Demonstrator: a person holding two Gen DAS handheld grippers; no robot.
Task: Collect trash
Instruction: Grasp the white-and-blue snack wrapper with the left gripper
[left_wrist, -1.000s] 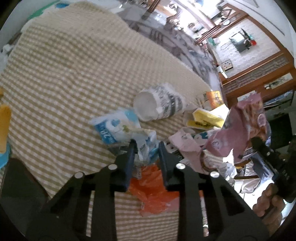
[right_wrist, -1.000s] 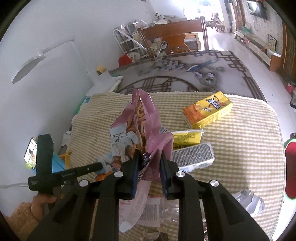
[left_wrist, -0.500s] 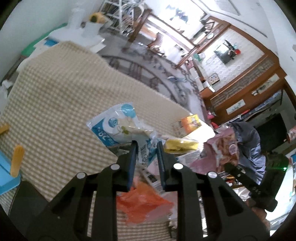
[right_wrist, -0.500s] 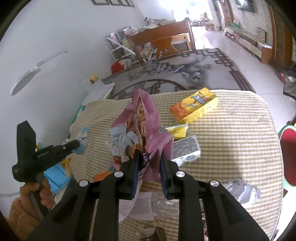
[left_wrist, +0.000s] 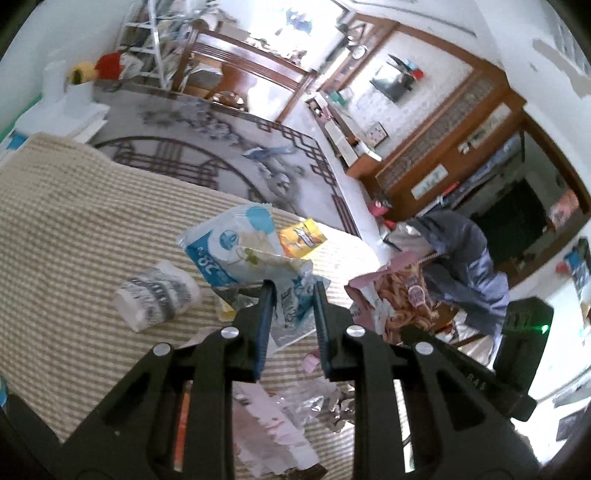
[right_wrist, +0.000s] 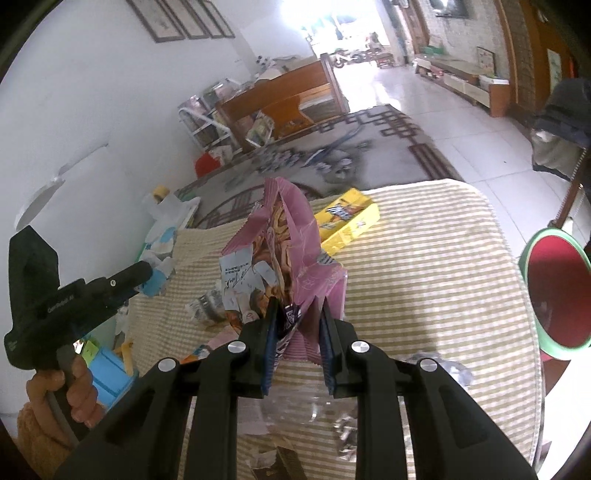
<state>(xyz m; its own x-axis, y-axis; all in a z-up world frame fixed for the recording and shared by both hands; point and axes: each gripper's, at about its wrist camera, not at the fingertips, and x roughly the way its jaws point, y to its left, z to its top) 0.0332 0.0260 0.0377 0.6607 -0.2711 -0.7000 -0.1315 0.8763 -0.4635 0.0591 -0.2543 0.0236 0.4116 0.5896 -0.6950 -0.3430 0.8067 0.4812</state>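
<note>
**Left wrist view: two bags lifted over a littered table**

Left wrist camera shows the left gripper (left_wrist: 290, 306) clamped on a blue-and-white wrapper (left_wrist: 236, 251), which hangs clear above the checked tablecloth (left_wrist: 74, 229). Below and to its left a printed paper cup (left_wrist: 159, 299) lies on its side, apart from the wrapper. Torn paper and crumpled foil scraps (left_wrist: 295, 402) lie on the cloth under the fingers, near the table's close edge. A broad stretch of cloth to the upper left is bare up to the far edge, where the patterned rug (left_wrist: 221, 147) begins.

From the right wrist camera, the right gripper (right_wrist: 297, 325) is pinched tight on the lower corner of a pink snack bag (right_wrist: 291, 236), which stands upright with its mouth open at the top. A yellow carton (right_wrist: 351, 218) lies behind it, near the far edge; the two may touch, though the bag hides the gap. The right half of the cloth (right_wrist: 443, 277) is open out to its rounded corner. A red stool (right_wrist: 557, 291) stands just beyond the right-hand edge. The person's hand (right_wrist: 79, 387) grips the left tool's handle at the left, off the table's side.
</note>
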